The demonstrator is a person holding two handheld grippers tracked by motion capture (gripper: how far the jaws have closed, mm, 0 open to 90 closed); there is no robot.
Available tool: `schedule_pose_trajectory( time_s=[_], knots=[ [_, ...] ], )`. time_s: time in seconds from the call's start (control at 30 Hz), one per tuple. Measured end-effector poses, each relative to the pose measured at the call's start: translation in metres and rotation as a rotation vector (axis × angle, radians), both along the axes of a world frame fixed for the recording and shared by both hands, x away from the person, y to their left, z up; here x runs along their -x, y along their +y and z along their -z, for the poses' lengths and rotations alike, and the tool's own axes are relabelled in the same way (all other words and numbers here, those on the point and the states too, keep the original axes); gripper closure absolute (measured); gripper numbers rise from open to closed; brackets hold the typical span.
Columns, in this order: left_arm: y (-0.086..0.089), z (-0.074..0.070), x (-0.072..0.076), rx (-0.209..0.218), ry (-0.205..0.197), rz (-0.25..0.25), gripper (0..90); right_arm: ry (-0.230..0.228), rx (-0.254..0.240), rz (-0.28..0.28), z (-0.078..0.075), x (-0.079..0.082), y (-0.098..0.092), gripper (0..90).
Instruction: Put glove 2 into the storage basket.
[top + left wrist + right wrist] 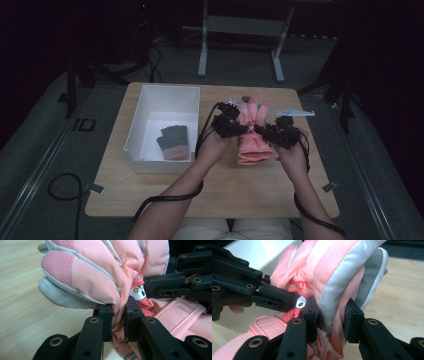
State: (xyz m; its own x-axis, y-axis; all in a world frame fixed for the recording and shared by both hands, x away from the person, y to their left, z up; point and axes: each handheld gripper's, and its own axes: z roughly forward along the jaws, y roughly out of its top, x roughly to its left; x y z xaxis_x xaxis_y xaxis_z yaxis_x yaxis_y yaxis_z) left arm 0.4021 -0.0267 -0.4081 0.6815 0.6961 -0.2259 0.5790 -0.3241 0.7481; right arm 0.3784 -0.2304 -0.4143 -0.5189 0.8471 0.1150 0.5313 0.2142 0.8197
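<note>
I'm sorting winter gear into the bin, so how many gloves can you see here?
2. A grey glove with a pink cuff lies in the white box. A pink glove is pinched by both tongs, left and right, over the table. A matching one could be hidden.

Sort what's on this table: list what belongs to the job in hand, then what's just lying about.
In the job:
- pink ski glove, clamped by both tools
- left tool
- right tool
- likely the white box and the grey glove lying in it

Lying about:
- pale flat piece at the table's far right
- small dark round object
</note>
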Motion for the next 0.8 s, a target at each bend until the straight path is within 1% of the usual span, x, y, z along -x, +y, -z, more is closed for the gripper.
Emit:
schedule_pose_trajectory(
  time_s=[0.03,0.17,0.3,0.4,0.6,0.8],
  knots=[
    [0.003,-0.006,0.000,-0.008,-0.011,0.000,79.5,-0.006,-0.005,0.000,-0.005,0.000,0.003,68.4],
    [0.018,-0.027,0.000,-0.029,-0.029,0.002,79.6,-0.026,-0.023,-0.012,-0.023,-0.001,0.016,68.4],
    [0.034,-0.043,0.000,-0.056,-0.048,-0.012,79.6,-0.052,-0.027,-0.023,-0.036,-0.004,0.033,68.4],
    [0.047,-0.051,-0.001,-0.073,-0.052,-0.025,79.6,-0.058,-0.034,-0.033,-0.042,-0.006,0.046,68.4],
    [0.073,-0.061,0.000,-0.080,-0.049,-0.055,79.6,-0.056,-0.041,-0.066,-0.051,-0.012,0.073,68.4],
    [0.100,-0.069,0.003,-0.113,-0.061,-0.085,79.7,-0.067,-0.046,-0.090,-0.056,-0.015,0.102,68.4]
  ],
)
